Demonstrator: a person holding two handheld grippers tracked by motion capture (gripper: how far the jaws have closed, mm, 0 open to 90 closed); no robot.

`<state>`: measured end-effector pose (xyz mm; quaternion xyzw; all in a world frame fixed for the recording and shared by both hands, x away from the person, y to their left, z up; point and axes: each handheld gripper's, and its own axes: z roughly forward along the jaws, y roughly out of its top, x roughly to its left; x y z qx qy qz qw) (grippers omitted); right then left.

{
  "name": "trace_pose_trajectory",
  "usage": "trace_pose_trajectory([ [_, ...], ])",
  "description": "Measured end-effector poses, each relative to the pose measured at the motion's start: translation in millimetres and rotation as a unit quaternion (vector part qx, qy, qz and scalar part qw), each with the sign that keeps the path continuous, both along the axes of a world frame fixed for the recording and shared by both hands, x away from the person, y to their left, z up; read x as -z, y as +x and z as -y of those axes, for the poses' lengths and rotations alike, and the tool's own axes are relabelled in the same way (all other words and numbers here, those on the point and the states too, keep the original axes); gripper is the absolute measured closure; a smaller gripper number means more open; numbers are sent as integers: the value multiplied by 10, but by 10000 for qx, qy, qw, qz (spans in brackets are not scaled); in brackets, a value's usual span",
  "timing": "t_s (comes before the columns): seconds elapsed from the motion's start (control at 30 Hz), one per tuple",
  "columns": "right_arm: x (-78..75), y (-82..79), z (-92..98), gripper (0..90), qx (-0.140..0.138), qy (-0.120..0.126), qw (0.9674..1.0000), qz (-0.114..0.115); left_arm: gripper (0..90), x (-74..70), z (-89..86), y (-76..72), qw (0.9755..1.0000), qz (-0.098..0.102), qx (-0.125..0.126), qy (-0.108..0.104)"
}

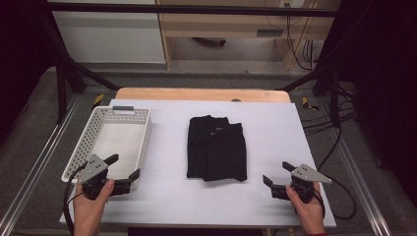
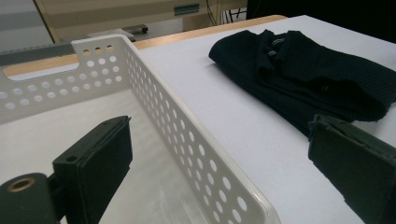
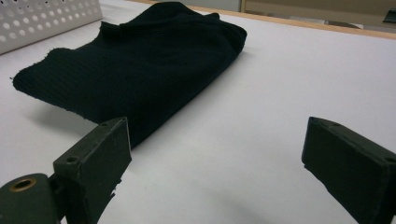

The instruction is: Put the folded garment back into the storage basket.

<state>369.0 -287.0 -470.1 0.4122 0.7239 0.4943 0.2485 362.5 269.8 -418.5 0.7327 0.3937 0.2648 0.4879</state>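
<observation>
Both tools (image 1: 124, 167) (image 1: 277, 173) flank folded garment (image 1: 217, 147).

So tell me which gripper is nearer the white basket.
Left. The left gripper hovers open at the white basket's near corner, straddling its side wall. The right gripper is open across the table, beyond the folded black garment.

Black garment (image 1: 217, 147) folded flat, table centre.

Lab recording station: white-covered table (image 1: 275, 196) boxed in by black metal framing (image 1: 61, 88), loose cables (image 1: 339, 118) trailing, bare concrete floor (image 1: 226, 51).
</observation>
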Motion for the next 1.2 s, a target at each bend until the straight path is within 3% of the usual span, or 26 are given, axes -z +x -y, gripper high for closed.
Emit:
trace_pose_trajectory([
  [0.13, 1, -16, 3, 80, -15, -9, 10000, -40, 60, -10, 30, -11, 10000, 24, -16, 24],
  [0.17, 1, -19, 0, 80, -17, -29, 10000, -42, 65, -37, 29, -29, 9998, 153, -65, -73],
  [0.3, -1, -26, -18, 80, -13, -51, 10000, -52, 65, -75, 51, -55, 9994, 302, -45, -184],
  [0.53, 3, -43, -18, 71, 6, -90, 10000, -9, 63, -96, 195, -70, 9996, 170, 177, -153],
  [0.83, 9, -42, -19, 74, -11, -115, 9999, -76, 57, -181, 589, -130, 9980, 114, 600, 133],
  [0.93, 7, -43, -24, 74, -26, -112, 9999, -80, 56, -137, 704, -116, 9973, 52, 660, 307],
  [1.2, 3, -48, -41, 72, 16, -126, 9999, -99, 57, -23, 928, -53, 9954, -184, 865, 367],
])
